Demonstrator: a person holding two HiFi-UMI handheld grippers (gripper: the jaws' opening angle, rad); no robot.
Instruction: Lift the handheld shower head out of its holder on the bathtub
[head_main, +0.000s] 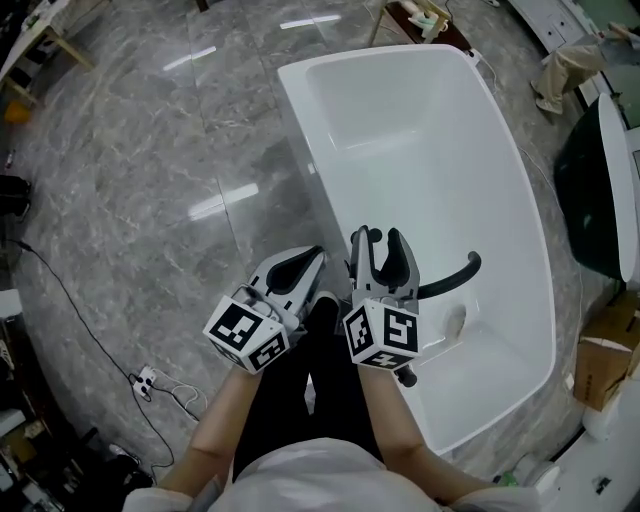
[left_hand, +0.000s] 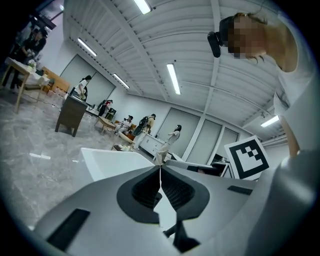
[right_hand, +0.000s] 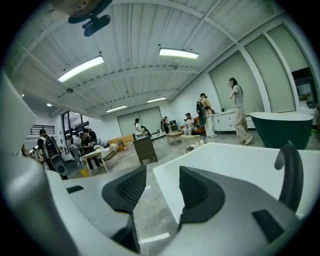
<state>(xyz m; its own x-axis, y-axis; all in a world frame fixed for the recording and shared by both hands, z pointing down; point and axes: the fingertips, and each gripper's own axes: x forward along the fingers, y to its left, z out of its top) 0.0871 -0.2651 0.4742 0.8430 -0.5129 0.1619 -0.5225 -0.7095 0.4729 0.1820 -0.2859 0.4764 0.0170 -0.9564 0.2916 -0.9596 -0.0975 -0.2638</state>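
A white bathtub (head_main: 520, 200) runs from its far end toward me in the head view. A black curved fitting (head_main: 455, 275) rises from its near rim and arches over the basin; it also shows at the right of the right gripper view as a black curved fitting (right_hand: 291, 172). I cannot tell if it is the shower head or a spout. My right gripper (head_main: 378, 237) hovers over the tub's near left rim, left of that fitting, jaws open and empty (right_hand: 162, 192). My left gripper (head_main: 316, 254) is beside it over the floor edge, jaws shut on nothing (left_hand: 160, 166).
A dark green tub (head_main: 600, 190) stands at the right, with a cardboard box (head_main: 605, 365) near it. A cable and power strip (head_main: 148, 380) lie on the grey marble floor at the left. Several people (right_hand: 237, 112) and tables (right_hand: 95, 157) are far off across the room.
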